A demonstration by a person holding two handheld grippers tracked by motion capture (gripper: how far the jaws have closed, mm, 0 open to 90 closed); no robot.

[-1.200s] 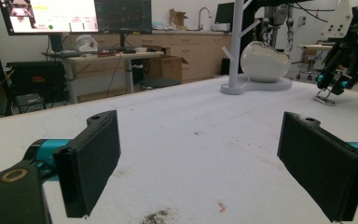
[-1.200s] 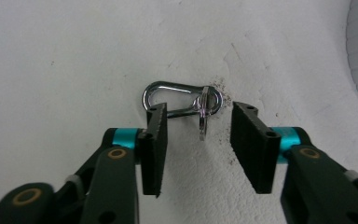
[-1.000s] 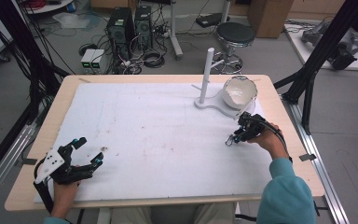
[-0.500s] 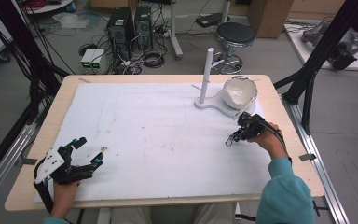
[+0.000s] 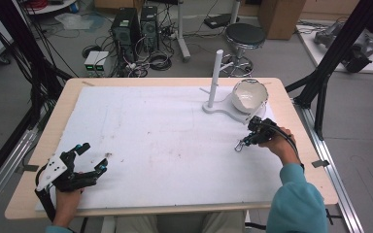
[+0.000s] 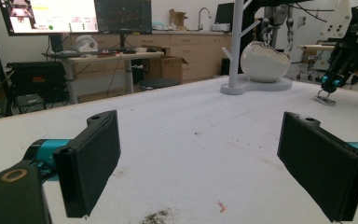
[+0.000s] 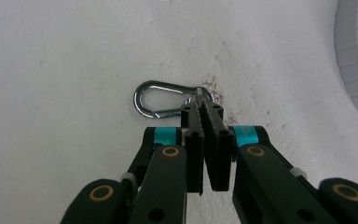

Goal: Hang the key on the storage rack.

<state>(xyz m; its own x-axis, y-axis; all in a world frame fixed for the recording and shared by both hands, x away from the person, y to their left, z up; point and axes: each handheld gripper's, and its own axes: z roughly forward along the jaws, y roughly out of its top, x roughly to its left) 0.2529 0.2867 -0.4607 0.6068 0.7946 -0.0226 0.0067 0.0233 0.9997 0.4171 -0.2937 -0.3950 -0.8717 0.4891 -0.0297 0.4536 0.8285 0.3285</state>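
A small silver carabiner (image 7: pixel 138 99) lies on the white mat (image 5: pixel 175 131). My right gripper (image 7: pixel 201 105) is shut on its end, jaws pressed together with the clip's loop sticking out ahead of them. In the high view the carabiner (image 5: pixel 239 144) hangs at the tip of the right gripper (image 5: pixel 247 140), low over the mat at the right, just in front of the stand's base. My left gripper (image 5: pixel 93 156) rests at the near left corner, open, with nothing between its jaws. In the left gripper view its jaws stand wide apart (image 6: pixel 200 121), and the carabiner (image 6: pixel 324 98) shows far off.
A white stand (image 5: pixel 215 73) with an upright post and side pegs sits at the back right. A white bowl-like shell (image 5: pixel 248 94) rests on its base. Dark specks (image 5: pixel 108 155) mark the mat near the left gripper. The wooden table edge (image 5: pixel 291 111) runs close on the right.
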